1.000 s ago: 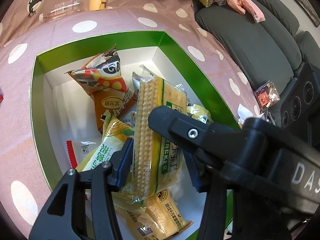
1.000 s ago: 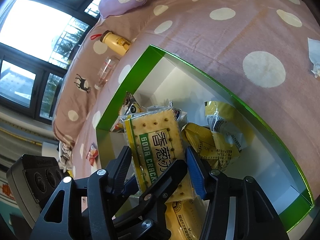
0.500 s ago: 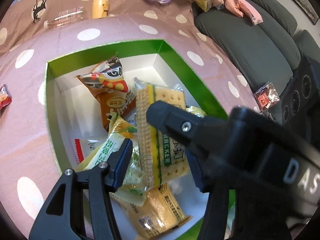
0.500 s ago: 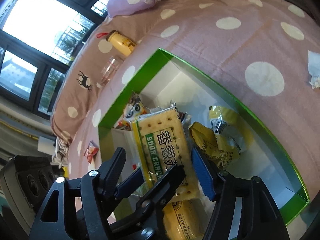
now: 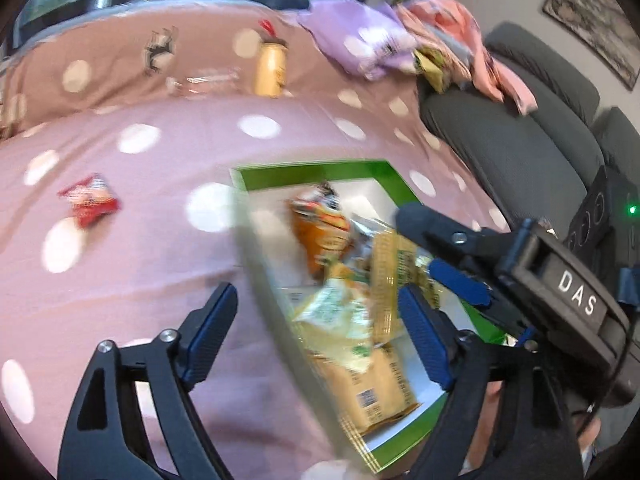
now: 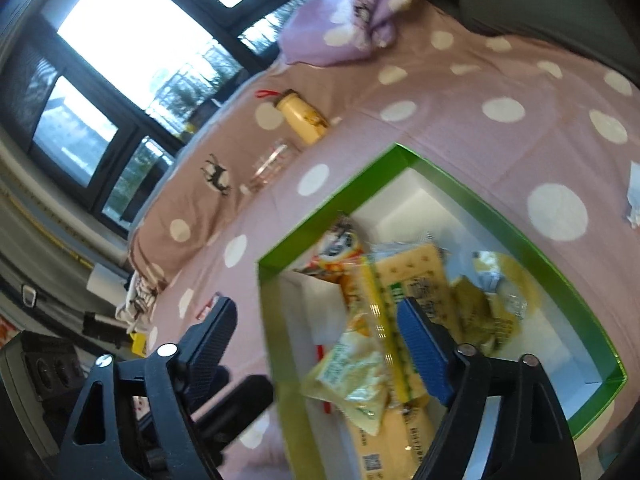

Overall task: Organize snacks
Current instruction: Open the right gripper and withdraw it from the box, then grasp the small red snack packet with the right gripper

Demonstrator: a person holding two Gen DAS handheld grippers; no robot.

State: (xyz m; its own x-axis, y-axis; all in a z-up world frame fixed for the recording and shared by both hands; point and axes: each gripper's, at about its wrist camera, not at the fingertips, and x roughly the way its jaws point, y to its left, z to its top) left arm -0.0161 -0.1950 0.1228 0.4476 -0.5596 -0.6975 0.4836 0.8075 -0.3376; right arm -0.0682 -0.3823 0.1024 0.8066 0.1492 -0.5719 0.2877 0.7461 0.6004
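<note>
A: Left gripper [image 5: 316,320]?
B: Jaws wide and opening, nothing pressed between the pads; hangs above the near-left rim of the box [image 5: 316,170], one finger over the cloth [image 5: 120,264], the other over the snacks

A: Right gripper [image 6: 320,344]?
B: Also opening, pads clear of everything; sits above the box's near-left corner, left finger outside the rim, right finger over the pile. Seen too in the left view, coming in from the right over the box

A: Cracker pack [image 6: 416,280]?
B: Inside the box, lying tilted on the other packets near the middle, free of both claws; blurred, so exact contact hard to tell

A: Rest of the box?
B: Orange bag [image 5: 320,224] toward the far side, pale green-yellow packet [image 6: 352,364] toward the near-left, another cracker pack [image 5: 376,388] at the near end, yellow packets [image 6: 496,300] along the right wall; far right corner bare white

A: Outside the box?
B: Red packet [image 5: 90,200] on the cloth, well left of the box; yellow bottle [image 5: 272,66] and a clear bottle [image 6: 272,164] well beyond its far side; purple cloth [image 6: 340,28] farther still; dark sofa [image 5: 512,136] to the right of the box
</note>
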